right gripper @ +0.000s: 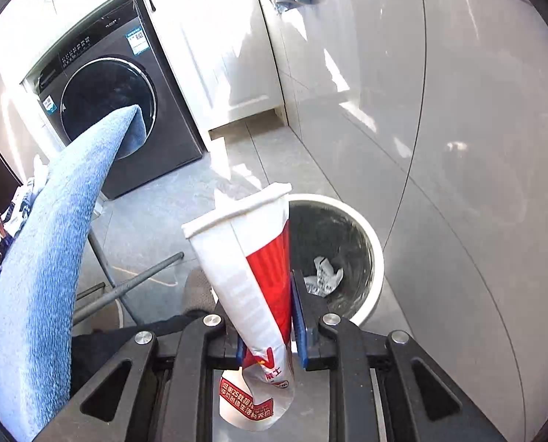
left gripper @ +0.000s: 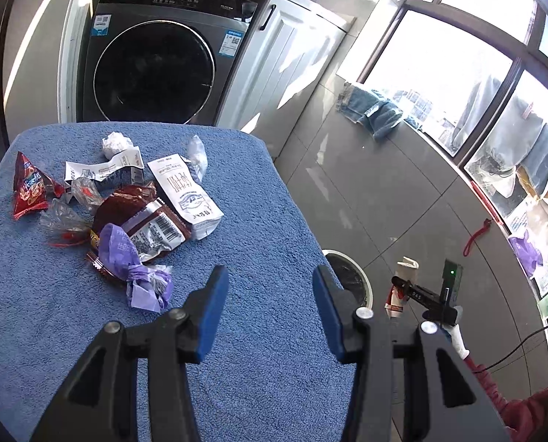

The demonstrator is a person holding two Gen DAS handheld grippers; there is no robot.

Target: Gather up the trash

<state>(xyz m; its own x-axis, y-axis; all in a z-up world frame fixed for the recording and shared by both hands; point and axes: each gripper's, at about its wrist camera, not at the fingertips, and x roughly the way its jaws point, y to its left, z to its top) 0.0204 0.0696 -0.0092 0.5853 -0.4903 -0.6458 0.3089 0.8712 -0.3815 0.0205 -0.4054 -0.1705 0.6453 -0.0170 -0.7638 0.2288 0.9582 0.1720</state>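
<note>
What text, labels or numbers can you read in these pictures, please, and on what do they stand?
"Haier": washer, top left, faint.
"PRE...": purple wrapper; rest crumpled.
"25", among red-banded Chinese characters: paper cup.
Barcode digits on the brown packet, washer stickers and white pouch: too blurred.

A dark grey washing machine [left gripper: 156, 59] stands at the far side, set under a white counter, with a white cabinet [left gripper: 292, 62] just to its right. The floor [left gripper: 384, 191] is large grey glossy tiles, streaked with bright sunlight. On the right, tall windows [left gripper: 439, 66] in dark frames let in strong daylight. A blue towel [left gripper: 377, 110] lies on the low sill by the glass. Near on the left, a blue fuzzy cloth [left gripper: 266, 221] covers a table.
</note>
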